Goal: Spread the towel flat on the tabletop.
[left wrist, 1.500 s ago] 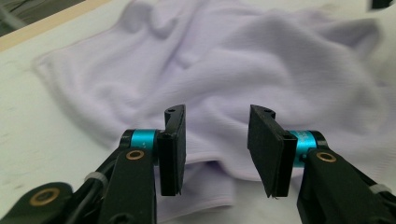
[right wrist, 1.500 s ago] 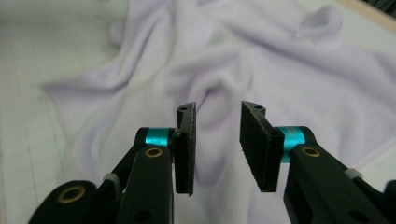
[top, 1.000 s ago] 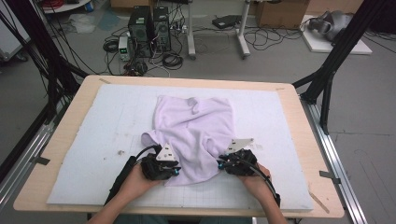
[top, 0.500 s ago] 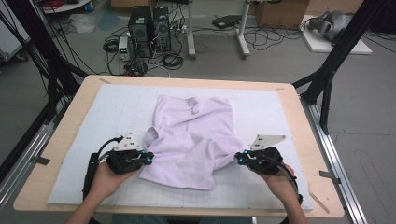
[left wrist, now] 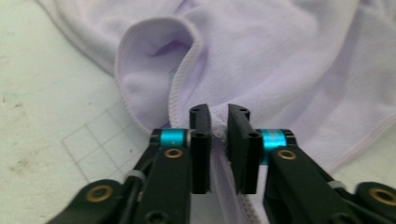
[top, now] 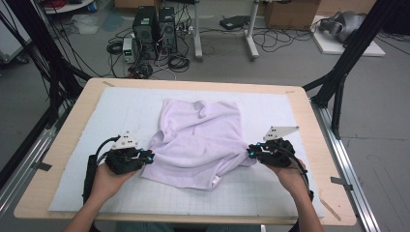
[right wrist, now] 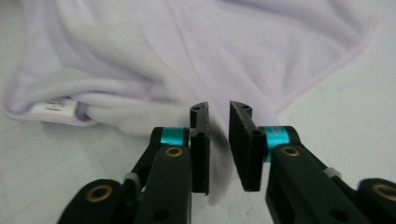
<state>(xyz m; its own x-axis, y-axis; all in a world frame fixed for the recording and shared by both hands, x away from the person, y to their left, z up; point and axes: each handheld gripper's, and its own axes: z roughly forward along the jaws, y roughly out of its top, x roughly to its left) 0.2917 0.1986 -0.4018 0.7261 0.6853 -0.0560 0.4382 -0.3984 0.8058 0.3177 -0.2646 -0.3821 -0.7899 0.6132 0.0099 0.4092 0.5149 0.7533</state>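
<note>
You are in the spreading step: the lavender towel [top: 200, 140] lies rumpled on the white gridded mat [top: 96, 193] near the middle of the surface [top: 58, 145], its near edge drawn out sideways between your two hands. Your left hand-held gripper [top: 151, 157] sits at the towel's near left corner, and in the left gripper view a hemmed fold of cloth [left wrist: 219, 163] runs between the jaws, which have just been opening and now stand slightly apart; whether the pads still pinch the hem I cannot tell. Your right hand-held gripper [top: 250, 151] sits at the near right corner, its jaws likewise just eased apart with a strip of towel [right wrist: 218, 154] between them, and the grip there reads as slackened or let go. A sewn label [right wrist: 58, 106] shows on a folded edge in the right gripper view. In my judgement the far half remains bunched, so the next move calls for a fresh, firm hold on both corners, then an even outward pull to flatten the creases
</note>
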